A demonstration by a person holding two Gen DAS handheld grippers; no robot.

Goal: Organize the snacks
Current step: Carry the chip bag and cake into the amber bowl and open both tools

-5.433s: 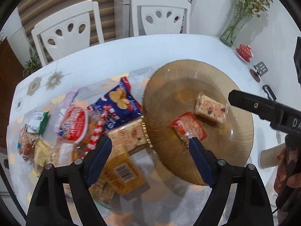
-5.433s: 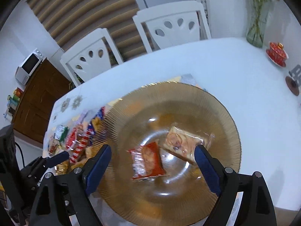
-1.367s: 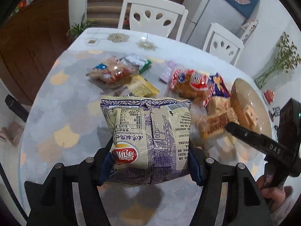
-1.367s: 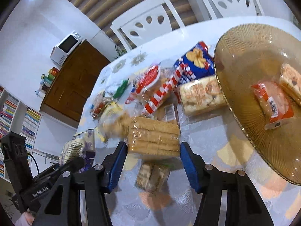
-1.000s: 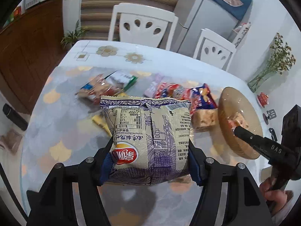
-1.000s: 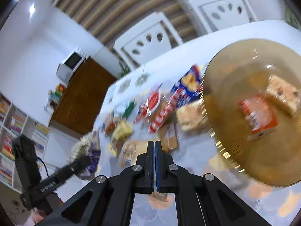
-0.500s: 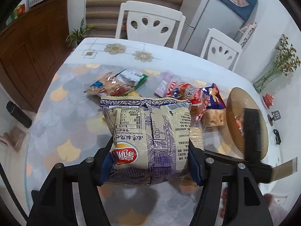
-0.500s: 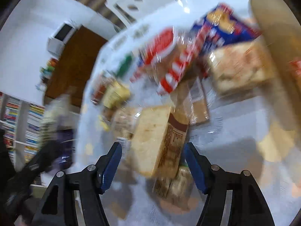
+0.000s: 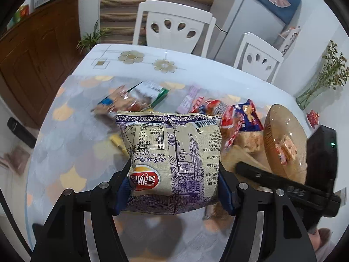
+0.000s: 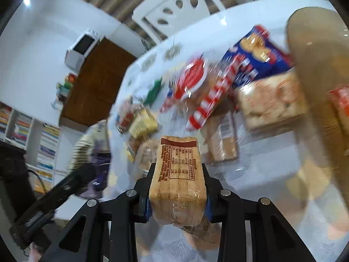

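Note:
My left gripper [image 9: 174, 187] is shut on a beige and purple snack bag [image 9: 172, 159], held above the table. My right gripper [image 10: 177, 198] is shut on a tan cracker pack [image 10: 177, 179] wrapped in clear film, lifted off the table. A pile of snack packets [image 10: 207, 87] lies on the table, blurred by motion. The amber glass plate [image 9: 270, 131] at the right holds a red packet and a clear-wrapped biscuit [image 9: 285, 149]. The right gripper's body [image 9: 283, 187] shows low right in the left wrist view.
A blue cookie bag [image 10: 259, 59], a red-striped pack [image 10: 211, 100] and a clear biscuit pack [image 10: 270, 100] lie beside the plate [image 10: 316, 43]. White chairs [image 9: 172, 28] stand behind the table. A vase [image 9: 314, 91] stands far right.
My right gripper has closed on the cracker pack and lifted it; half a second ago its jaws were still wide around it. The left gripper keeps holding the snack bag.

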